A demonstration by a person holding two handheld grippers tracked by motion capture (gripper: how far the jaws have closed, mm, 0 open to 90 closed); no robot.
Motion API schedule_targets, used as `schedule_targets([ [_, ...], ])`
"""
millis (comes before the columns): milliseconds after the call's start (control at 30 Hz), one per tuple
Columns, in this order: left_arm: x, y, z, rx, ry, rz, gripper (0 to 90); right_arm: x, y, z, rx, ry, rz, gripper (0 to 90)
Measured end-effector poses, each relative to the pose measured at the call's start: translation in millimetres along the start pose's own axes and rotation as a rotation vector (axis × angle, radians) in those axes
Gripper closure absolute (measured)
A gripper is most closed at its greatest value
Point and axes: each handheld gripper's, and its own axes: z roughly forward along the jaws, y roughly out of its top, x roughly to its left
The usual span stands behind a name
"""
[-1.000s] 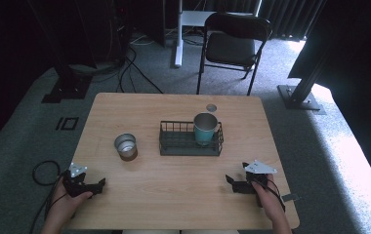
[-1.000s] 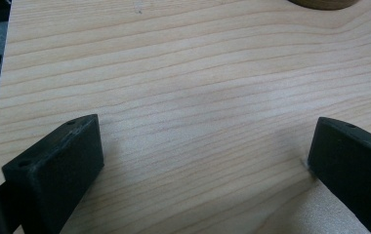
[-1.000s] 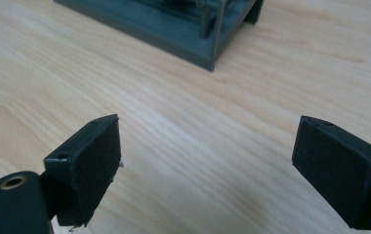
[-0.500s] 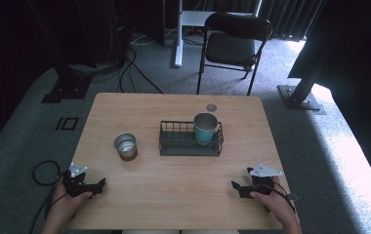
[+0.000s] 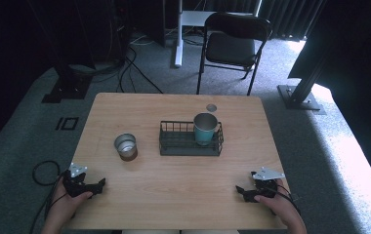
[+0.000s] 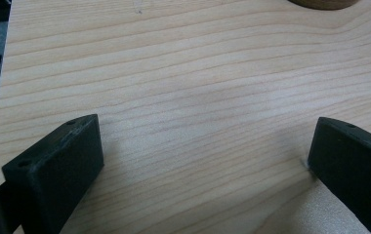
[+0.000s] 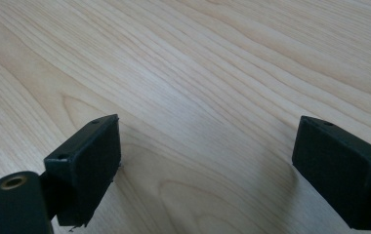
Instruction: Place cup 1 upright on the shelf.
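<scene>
Steel cup (image 5: 125,146) stands upright on the wooden table (image 5: 174,195), left of centre, just left of the black wire basket (image 5: 190,145) but apart from it; nothing holds it. It is the loose thing nearest the left gripper (image 5: 97,185), so likely the next pick. Teal cup (image 5: 205,128) already stands upright inside the basket, at its right end. Small round disc (image 5: 211,107) lies on the table beyond the basket, near the far edge. Left gripper rests at the near left edge, jaws spread wide with bare wood between them in the left gripper view (image 6: 208,161); a curved brown base, probably the steel cup, peeks in at the top there. Right gripper (image 5: 242,191) rests at the near right, jaws also spread, empty, nothing but wood grain between them in the right gripper view (image 7: 208,161). Both well apart from the cups. Risks, as a judgement: the steel cup looks smooth and light, so a low or off-centre approach could push it over or shove it into the basket wall; a pinch on the thin rim could slip. Lifting it over the basket wire too low could snag the rim, and a drop near the teal cup could knock that one over.
</scene>
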Motion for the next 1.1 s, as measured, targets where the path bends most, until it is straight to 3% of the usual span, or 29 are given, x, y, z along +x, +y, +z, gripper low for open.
schedule_targets([
  [167,0.0,0.0,0.0,0.000,0.000,0.000,0.5,-1.4,-2.4,-1.3,0.025,0.007,0.007,10.5],
  [1100,-0.3,-1.6,-1.6,-0.001,-0.014,0.013,0.6,-1.5,-2.4,-1.2,0.027,0.008,0.009,10.5],
])
